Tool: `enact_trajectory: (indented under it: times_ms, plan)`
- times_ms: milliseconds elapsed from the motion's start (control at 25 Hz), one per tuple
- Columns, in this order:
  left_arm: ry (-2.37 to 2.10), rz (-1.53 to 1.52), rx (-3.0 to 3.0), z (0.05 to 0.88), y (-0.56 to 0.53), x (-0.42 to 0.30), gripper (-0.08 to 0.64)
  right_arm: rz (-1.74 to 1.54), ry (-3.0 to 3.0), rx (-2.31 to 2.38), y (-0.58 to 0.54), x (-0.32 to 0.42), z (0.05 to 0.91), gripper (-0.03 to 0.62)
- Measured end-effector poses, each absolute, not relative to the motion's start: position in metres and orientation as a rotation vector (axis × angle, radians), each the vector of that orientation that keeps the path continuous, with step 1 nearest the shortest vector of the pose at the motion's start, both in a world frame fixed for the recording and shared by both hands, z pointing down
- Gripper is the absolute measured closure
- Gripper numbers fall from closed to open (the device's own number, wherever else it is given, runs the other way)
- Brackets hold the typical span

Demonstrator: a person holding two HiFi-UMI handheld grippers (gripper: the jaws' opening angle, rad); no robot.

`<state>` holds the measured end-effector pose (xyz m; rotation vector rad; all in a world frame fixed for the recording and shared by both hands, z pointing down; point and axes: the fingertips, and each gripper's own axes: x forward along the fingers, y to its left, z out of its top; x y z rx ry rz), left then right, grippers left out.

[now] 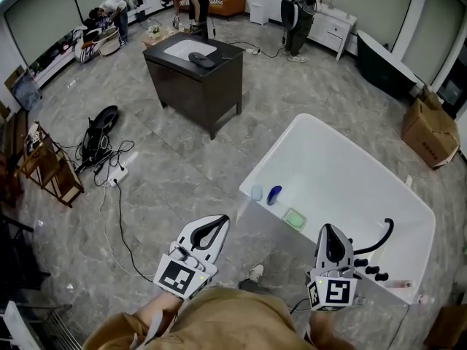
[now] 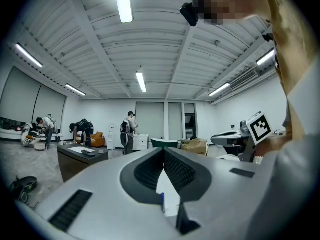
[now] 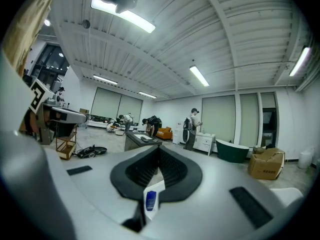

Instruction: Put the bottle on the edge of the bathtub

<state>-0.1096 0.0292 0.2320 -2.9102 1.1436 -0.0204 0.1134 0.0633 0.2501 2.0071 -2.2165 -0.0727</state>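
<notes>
While the left gripper (image 1: 217, 223) and the right gripper (image 1: 330, 233) hang shut and empty, well apart from it, the blue bottle (image 1: 273, 194) already sits on the bathtub (image 1: 343, 188) edge near a green soap (image 1: 295, 219), so I judge that doing well here means not knocking it.

Both arms held low in front of the torso; left hand-held gripper (image 1: 216, 223) points level and forward, jaws pressed together at the tips, nothing between them; right hand-held gripper (image 1: 330, 233) sits alongside in the same level pose, jaws likewise closed and empty; the two are well apart; tan sleeve (image 1: 139, 325) shows behind the left one; hands mostly hidden.
</notes>
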Motion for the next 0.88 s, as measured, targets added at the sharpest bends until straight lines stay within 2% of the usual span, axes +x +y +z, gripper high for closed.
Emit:
enact_trajectory:
  times_ms: [880]
  plan:
    - [1.135,-0.088,-2.888,0.232,0.033,-0.102,0.552,-0.058,-2.208,2.005,0.071,0.118,0.255,0.586]
